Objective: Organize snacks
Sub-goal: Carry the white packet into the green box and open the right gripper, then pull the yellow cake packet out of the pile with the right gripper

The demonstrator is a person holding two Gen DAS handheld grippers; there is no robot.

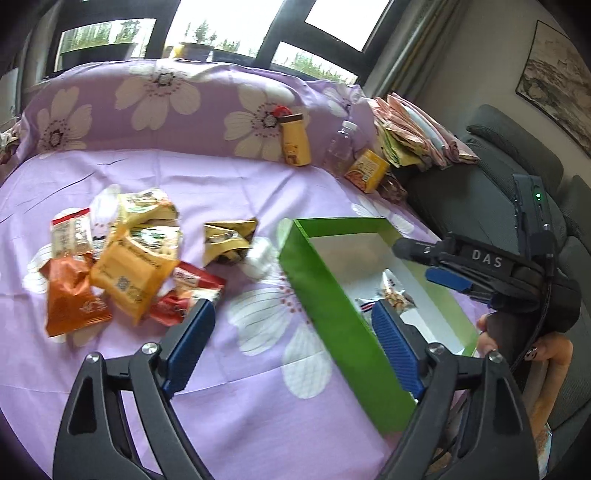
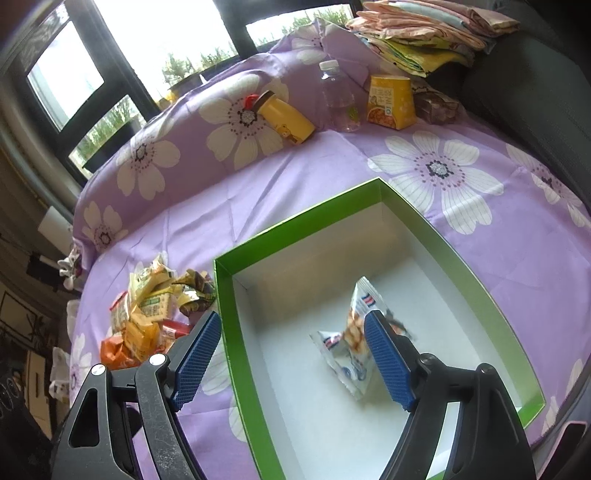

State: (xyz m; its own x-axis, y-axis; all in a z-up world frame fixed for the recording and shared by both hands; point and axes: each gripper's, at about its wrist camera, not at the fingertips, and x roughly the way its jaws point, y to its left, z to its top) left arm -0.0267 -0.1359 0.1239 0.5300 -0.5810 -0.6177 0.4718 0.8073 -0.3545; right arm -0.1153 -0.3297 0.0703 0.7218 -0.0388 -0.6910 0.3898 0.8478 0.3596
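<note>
The white snack bag (image 2: 352,347) stands tilted in the green box (image 2: 236,332), long side running up the frame. Both the left gripper (image 1: 291,347) and the right gripper (image 2: 295,354) are wide open, holding nothing.

One green box (image 2: 461,258) sits near right, with one white snack packet (image 2: 349,343) inside. About eight snack packets (image 1: 122,266) lie heaped at left; the exact count is hard to tell. Far back stand one yellow bear-print bottle (image 1: 295,138), one clear water bottle (image 1: 341,146) and one yellow carton (image 1: 367,170). One stack of folded cloths (image 2: 417,33) lies far right.
</note>
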